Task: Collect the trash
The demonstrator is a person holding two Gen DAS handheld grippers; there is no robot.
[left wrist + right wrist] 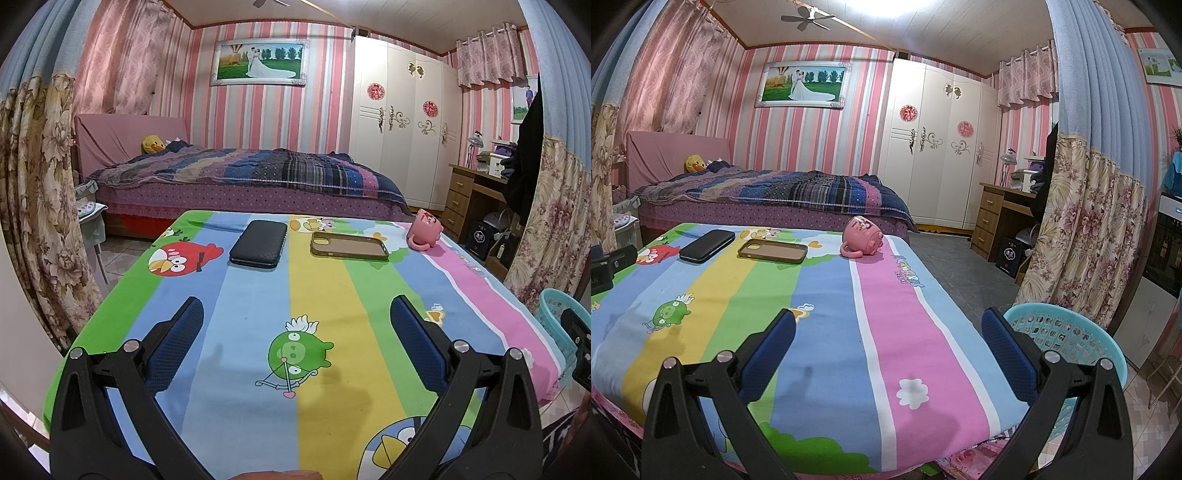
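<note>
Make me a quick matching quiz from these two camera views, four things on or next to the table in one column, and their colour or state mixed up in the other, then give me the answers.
Things:
1. mug
2. phone case
3. wallet
4. basket

Descriptions:
A. black, lying flat on the far left of the cloth
B. turquoise, beside the table's right edge
C. pink, tipped on its side
D. empty, open side up

Pairs: 1-C, 2-D, 3-A, 4-B

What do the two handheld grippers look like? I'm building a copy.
Both match: the left gripper and the right gripper have glossy black plastic V-shaped arms, round silver pivot bolts, and jaws faced with dark blue dimpled rubber pads. No cables or markings show.
</note>
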